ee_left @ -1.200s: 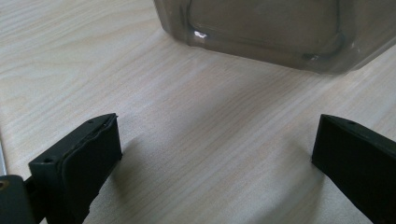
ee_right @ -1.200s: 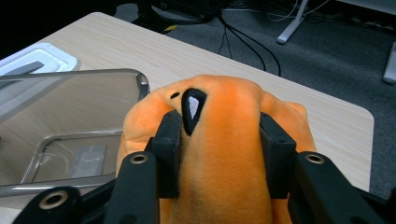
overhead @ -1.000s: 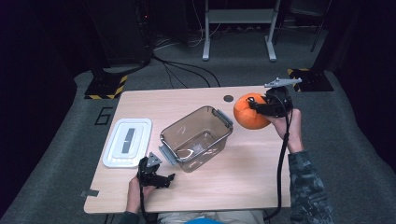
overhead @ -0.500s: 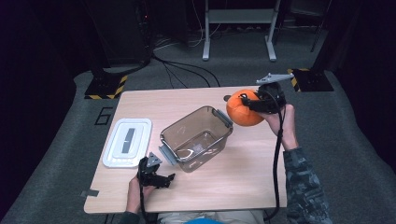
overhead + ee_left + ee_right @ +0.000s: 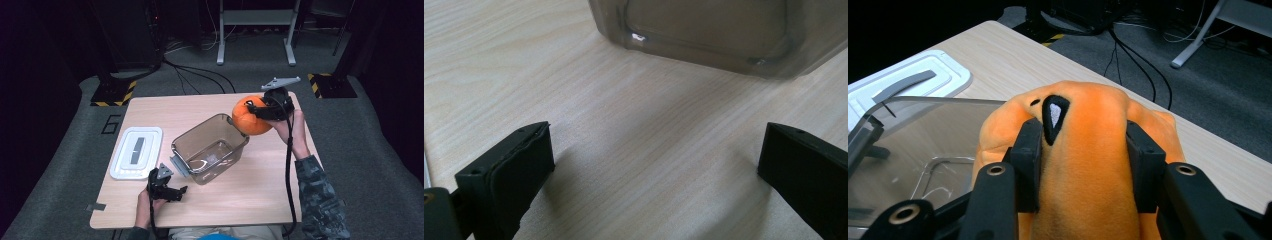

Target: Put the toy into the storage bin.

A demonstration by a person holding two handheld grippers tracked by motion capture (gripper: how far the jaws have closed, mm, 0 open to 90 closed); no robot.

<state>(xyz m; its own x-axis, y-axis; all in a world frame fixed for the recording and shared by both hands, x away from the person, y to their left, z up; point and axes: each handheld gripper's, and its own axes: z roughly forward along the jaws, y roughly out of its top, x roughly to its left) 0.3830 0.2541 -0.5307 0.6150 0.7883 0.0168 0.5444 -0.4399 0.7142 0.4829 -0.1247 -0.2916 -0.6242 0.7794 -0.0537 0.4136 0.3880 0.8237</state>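
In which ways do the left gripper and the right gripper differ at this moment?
The right gripper is shut on the orange plush toy, its jaws pressing into the soft sides; the left gripper is open with only bare table between its jaws. The right gripper is raised beside the clear container; the left gripper sits low at the table's near edge. Both have black jaws.

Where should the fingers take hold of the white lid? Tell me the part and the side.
Grip the white lid by its raised grey centre handle, coming straight down from above. The lid lies flat on the table, so its thin rim offers little to pinch.
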